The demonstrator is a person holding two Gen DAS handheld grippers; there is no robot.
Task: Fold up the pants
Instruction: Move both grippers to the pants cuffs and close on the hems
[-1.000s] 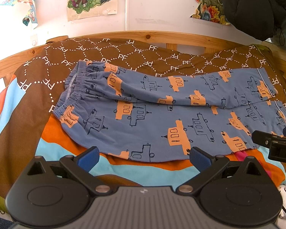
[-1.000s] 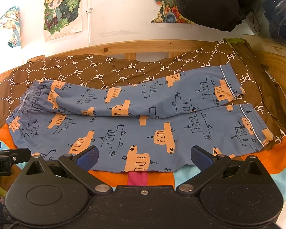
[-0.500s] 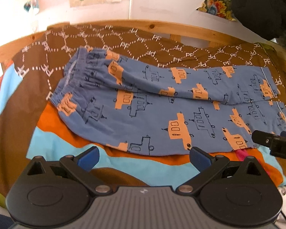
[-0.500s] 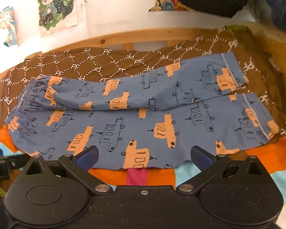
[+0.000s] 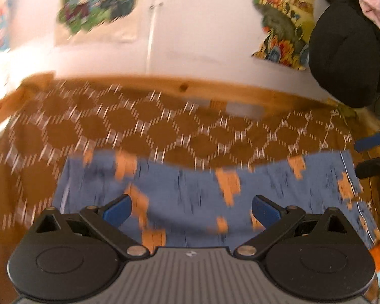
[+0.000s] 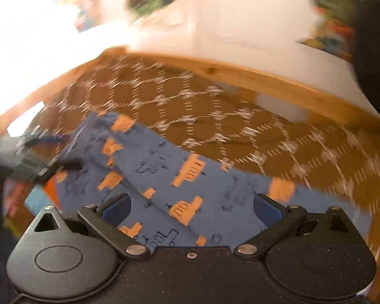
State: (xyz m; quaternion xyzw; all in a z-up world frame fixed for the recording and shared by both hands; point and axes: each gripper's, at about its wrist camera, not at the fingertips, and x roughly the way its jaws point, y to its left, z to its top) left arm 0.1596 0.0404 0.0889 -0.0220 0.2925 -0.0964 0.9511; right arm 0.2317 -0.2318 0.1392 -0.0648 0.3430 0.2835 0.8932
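While both views are smeared by motion, the main items can still be listed.

Pants (image 5: 190, 190): blue fabric with orange vehicle prints, lying flat on the brown patterned blanket (image 5: 139, 126) across the bed. One leg lies along the other, seen best in the right wrist view (image 6: 164, 177), where an upper layer overlaps a lower one on a diagonal. Waistband end to the left, cuff with a pale stripe to the right.

Left gripper (image 5: 190, 207): fingers spread wide apart, nothing between them, poised over the near part of the pants.

Right gripper (image 6: 190, 207): fingers likewise wide apart and empty, over the middle of the garment. Its fingertip (image 5: 367, 141) shows at the far right edge of the left view.

Wooden bed rail (image 5: 215, 88): runs behind the blanket, below a white wall with posters (image 5: 96, 2).

Progress, as judged: the legs appear laid together lengthwise; no fabric is gripped. Crosswise folds, cuff end toward waistband, seem still to be made. Contact with the cloth cannot be told through the blur.
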